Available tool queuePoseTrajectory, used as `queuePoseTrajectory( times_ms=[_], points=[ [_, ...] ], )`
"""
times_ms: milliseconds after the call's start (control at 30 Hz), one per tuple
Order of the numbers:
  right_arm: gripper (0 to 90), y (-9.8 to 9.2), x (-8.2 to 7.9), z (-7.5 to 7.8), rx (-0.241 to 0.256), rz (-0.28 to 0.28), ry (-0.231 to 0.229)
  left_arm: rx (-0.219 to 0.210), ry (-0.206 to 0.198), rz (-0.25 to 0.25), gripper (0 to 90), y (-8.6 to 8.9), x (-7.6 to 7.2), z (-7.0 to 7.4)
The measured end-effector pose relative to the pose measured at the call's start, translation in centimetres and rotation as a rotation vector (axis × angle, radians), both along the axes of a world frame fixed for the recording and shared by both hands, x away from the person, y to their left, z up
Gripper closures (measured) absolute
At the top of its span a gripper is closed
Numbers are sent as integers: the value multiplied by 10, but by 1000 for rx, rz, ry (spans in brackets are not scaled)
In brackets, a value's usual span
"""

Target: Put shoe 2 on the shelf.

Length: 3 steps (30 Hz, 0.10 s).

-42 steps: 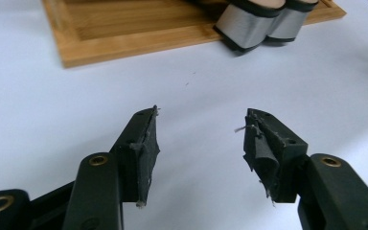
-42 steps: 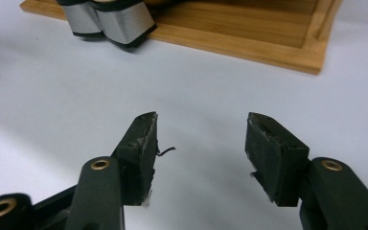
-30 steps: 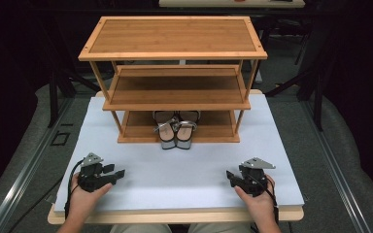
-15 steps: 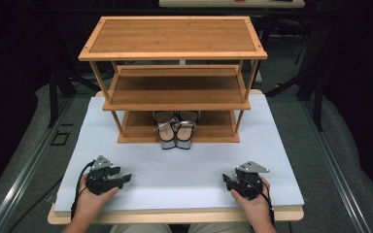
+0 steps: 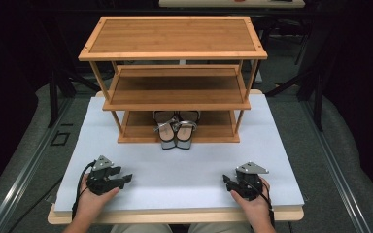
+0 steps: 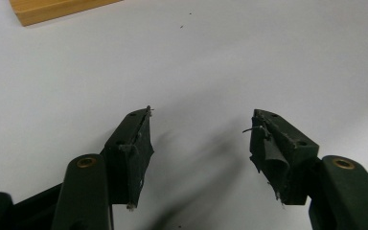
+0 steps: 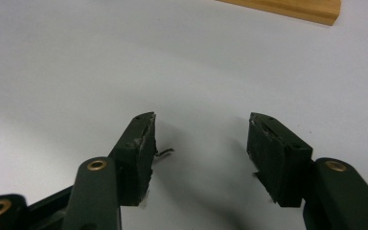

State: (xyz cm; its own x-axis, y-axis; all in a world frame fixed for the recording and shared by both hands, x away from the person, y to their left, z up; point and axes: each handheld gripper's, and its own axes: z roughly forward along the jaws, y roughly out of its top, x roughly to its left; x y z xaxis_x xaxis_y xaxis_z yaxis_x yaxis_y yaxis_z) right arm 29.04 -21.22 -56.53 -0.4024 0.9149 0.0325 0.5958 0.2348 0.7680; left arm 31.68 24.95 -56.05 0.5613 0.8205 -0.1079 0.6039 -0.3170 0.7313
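A three-tier wooden shoe rack [image 5: 175,41] stands at the back of the white mat [image 5: 175,170]. On its bottom shelf lies a pair of grey strap sandals [image 5: 176,131], toes poking over the front edge. My left gripper [image 5: 126,178] rests low on the mat at the near left, jaws pointing right, open and empty [image 6: 201,129]. At the near right sits my right gripper [image 5: 227,180], jaws pointing left, also open with nothing between them [image 7: 201,132]. Both are far from the sandals.
A corner of the rack's wooden base [image 6: 52,9] shows at the top of the left gripper view, and another corner of the base [image 7: 292,7] in the right gripper view. The table's wooden front edge [image 5: 175,216] lies just behind the hands. Dark floor surrounds the table.
Both grippers have slid a little inward and toward the near edge over the last second. Their jaws stay open. The sandals have not moved.
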Motion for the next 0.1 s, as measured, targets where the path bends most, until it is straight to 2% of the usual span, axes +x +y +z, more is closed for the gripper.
queuePoseTrajectory(
  times_ms=[100],
  points=[
    [431,-2,-2,1,8,-11,-14,-4,-3,3,386,-1,1,1]
  ],
)
